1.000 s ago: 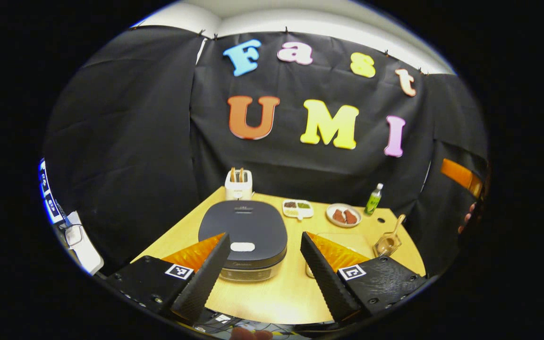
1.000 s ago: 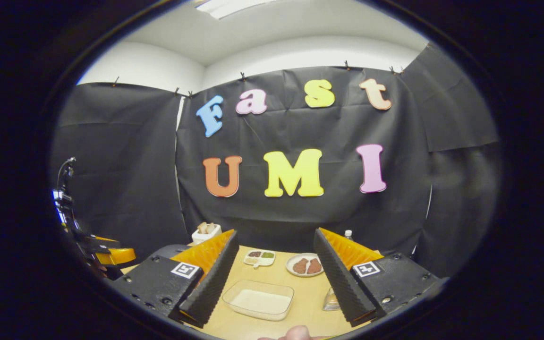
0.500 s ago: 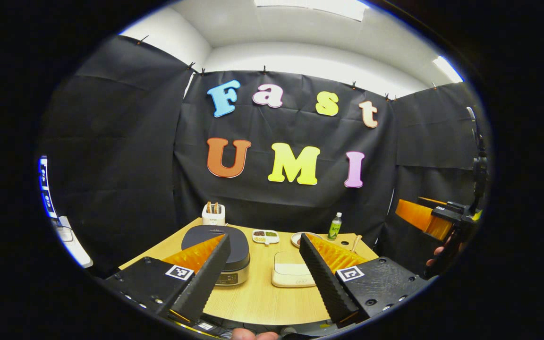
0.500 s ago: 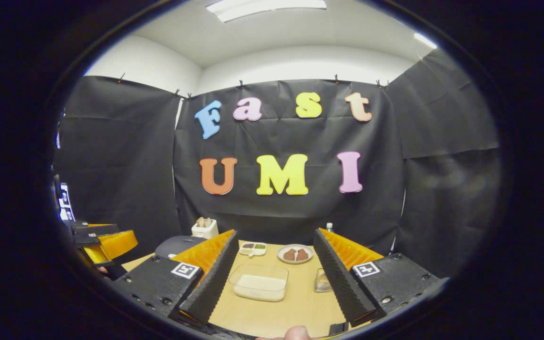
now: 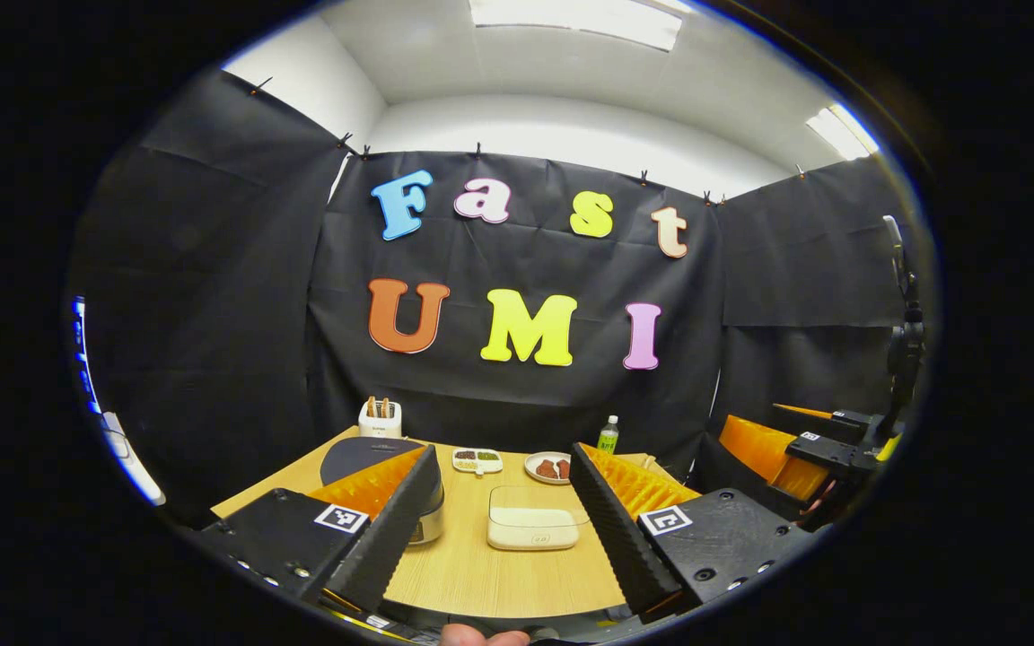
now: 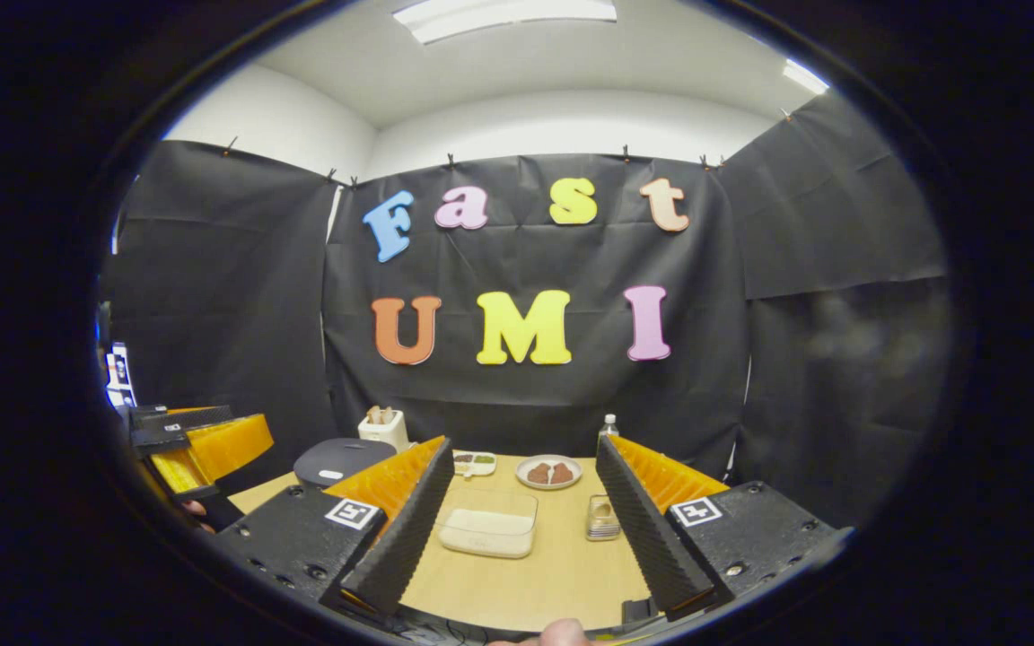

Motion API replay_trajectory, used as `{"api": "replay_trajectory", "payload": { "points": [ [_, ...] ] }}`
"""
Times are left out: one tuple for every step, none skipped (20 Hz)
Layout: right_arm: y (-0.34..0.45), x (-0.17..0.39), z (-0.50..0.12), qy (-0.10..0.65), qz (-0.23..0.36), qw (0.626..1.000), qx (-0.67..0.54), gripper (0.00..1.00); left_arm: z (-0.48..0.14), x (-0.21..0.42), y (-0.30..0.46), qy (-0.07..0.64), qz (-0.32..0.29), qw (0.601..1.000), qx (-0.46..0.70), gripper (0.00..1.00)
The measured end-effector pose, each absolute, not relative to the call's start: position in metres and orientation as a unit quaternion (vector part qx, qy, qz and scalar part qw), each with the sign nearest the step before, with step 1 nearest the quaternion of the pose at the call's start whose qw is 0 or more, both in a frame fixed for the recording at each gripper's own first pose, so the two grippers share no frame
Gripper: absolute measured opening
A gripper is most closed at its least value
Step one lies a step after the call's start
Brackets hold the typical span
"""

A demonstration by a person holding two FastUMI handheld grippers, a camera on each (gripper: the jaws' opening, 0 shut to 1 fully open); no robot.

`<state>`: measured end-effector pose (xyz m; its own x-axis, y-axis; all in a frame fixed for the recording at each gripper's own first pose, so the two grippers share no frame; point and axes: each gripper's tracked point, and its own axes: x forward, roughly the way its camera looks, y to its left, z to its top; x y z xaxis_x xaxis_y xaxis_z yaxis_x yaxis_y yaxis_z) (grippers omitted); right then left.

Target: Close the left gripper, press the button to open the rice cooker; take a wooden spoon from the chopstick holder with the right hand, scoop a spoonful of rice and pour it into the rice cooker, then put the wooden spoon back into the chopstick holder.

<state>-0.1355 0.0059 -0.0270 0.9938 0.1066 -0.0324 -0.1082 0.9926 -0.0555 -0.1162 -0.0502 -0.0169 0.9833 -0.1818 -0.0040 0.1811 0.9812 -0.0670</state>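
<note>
Both grippers held above near table edge, nothing gripped. Left gripper (image 5: 501,520) fingers wide apart; right gripper (image 6: 521,525) fingers wide apart too. Rice cooker (image 5: 364,458) at table's (image 5: 499,583) left, lid down, partly behind the left gripper's finger. Clear rice container (image 6: 488,531) mid-table, w/ white rice. Chopstick holder (image 6: 602,519) just right of it, wooden spoon too small to make out. Toaster (image 5: 380,417), sauce dish (image 5: 477,460), plate (image 6: 548,471) & bottle (image 5: 608,434) along back.

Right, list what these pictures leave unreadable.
- Rice cooker: front and button hidden behind the left gripper's finger, left gripper view.
- Chopstick holder: partly behind the right gripper's finger, right gripper view; contents too small.
- Divided dish: contents too small, left gripper view.
</note>
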Motion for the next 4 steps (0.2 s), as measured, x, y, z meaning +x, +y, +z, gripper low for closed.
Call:
{"api": "replay_trajectory", "payload": {
  "points": [
    [0.0075,-0.1369,-0.0307,0.018,0.057,0.998,-0.027,0.97,-0.0181,-0.1167,-0.0523,0.009,-0.093,0.995,-0.03,0.95],
    [0.0091,-0.1374,-0.0308,0.018,0.059,0.998,-0.024,1.0,-0.0178,-0.1162,-0.0531,0.01,-0.094,0.995,-0.028,0.95],
    [0.0087,-0.137,-0.032,0.019,0.058,0.998,-0.023,0.97,-0.0167,-0.1165,-0.0543,0.01,-0.095,0.995,-0.027,0.95],
    [0.0092,-0.138,-0.0328,0.018,0.057,0.998,-0.019,1.0,-0.0153,-0.1176,-0.0544,0.01,-0.094,0.995,-0.028,0.95]
  ]
}}
